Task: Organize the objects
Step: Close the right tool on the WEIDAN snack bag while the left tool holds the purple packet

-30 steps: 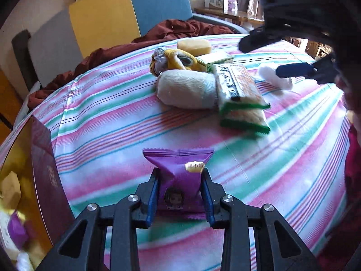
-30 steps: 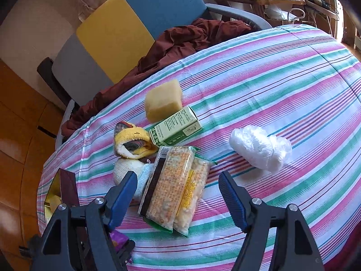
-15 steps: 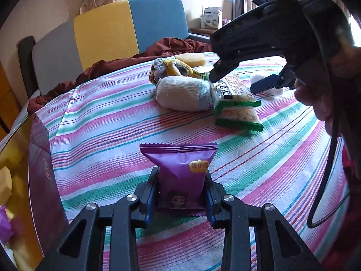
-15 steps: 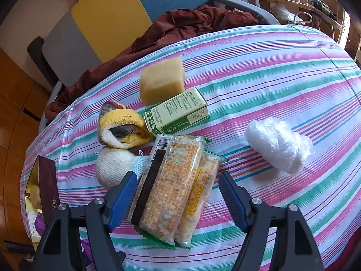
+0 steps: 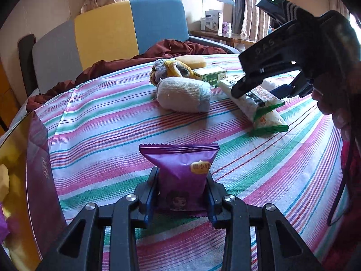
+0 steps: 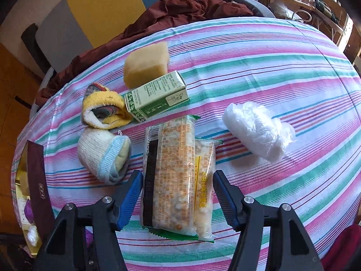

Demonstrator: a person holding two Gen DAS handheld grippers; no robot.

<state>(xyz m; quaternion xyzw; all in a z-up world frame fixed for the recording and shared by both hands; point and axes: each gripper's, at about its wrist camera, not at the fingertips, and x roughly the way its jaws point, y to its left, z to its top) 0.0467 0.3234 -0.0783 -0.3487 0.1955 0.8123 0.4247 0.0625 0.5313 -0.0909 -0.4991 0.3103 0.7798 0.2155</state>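
My left gripper (image 5: 181,194) is shut on a purple snack packet (image 5: 180,167), held upright just above the striped tablecloth (image 5: 108,122). Two clear packets of rice snacks (image 6: 171,176) lie side by side in the middle of the table. My right gripper (image 6: 178,194) points steeply down over them, one blue pad on each side. Its jaws are closing, and a thin gap shows between each pad and the wrappers. In the left wrist view the right gripper (image 5: 259,90) hangs over the same packets (image 5: 264,113), with a hand behind it.
An open purple box with a gold lining (image 5: 38,169) stands at the table's left edge. A rolled white sock (image 6: 101,155), a yellow sock (image 6: 103,108), a green carton (image 6: 158,99), a sponge (image 6: 146,65) and a white plastic bundle (image 6: 255,131) lie around the packets. A chair with a maroon cloth (image 6: 180,6) stands behind.
The right gripper has come down over the rice snack packets and its jaws have narrowed around them. The left gripper still holds the purple packet and has tilted up slightly.
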